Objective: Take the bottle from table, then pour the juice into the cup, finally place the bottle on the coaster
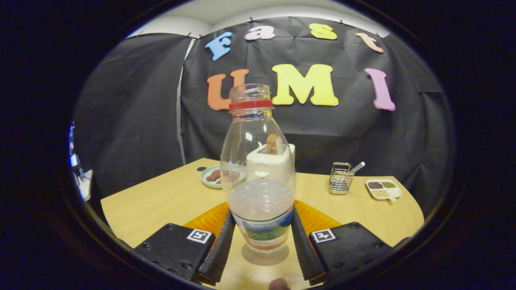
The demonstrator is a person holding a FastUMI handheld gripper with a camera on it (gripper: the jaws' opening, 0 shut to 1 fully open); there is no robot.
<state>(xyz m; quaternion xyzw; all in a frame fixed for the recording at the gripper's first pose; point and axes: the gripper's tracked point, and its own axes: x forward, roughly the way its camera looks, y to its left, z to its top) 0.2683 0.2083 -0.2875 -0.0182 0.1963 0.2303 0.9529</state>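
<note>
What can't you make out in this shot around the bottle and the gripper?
- Coaster, gripper view: the bottle and the fingers closed on it cover most of it.
- Toaster: seen through the clear bottle, outline distorted.
- Plate: food too small to identify.
- Divided dish: contents too small to identify.

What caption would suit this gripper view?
Tongs shut on an uncapped bottle above the wooden table.
</note>
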